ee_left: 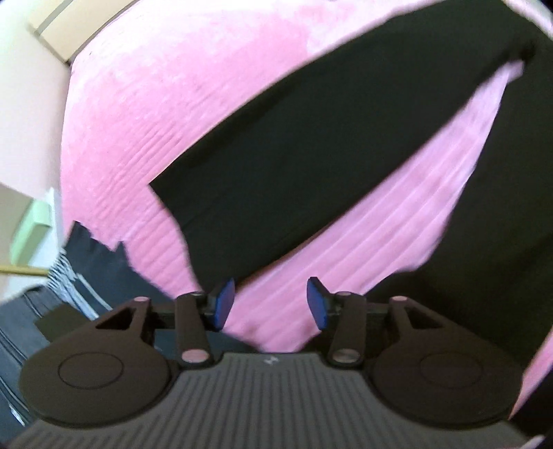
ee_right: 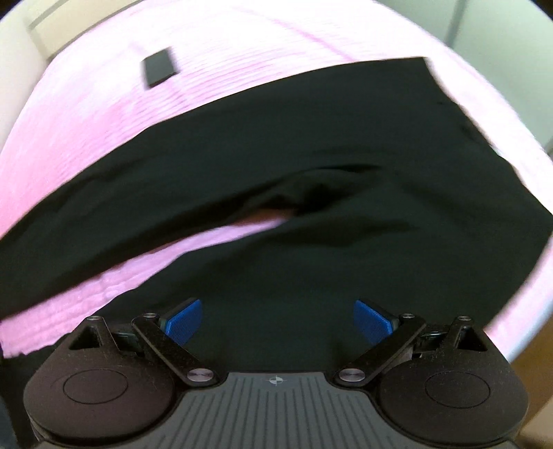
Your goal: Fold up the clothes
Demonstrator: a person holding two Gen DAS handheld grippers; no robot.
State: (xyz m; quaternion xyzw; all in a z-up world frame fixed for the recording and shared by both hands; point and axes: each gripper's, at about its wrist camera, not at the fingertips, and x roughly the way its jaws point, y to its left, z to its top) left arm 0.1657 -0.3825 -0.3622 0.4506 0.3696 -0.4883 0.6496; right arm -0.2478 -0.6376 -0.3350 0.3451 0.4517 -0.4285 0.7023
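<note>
A black garment [ee_left: 304, 145] lies spread flat on a pink ribbed blanket [ee_left: 172, 103]. In the left wrist view one long limb of it runs from lower left to upper right, with the cuff end near the left gripper. My left gripper [ee_left: 271, 304] is open and empty, just above the blanket beside that cuff. In the right wrist view the garment [ee_right: 311, 165] fills the middle, with a gap of pink between two parts. My right gripper [ee_right: 278, 319] is open and empty, above the black cloth.
A small black flat device [ee_right: 159, 67] lies on the pink blanket [ee_right: 86, 114] at the far left. Dark and striped clothes [ee_left: 79, 286] are piled off the blanket's left edge. A pale wall and a beige board [ee_left: 62, 31] lie beyond.
</note>
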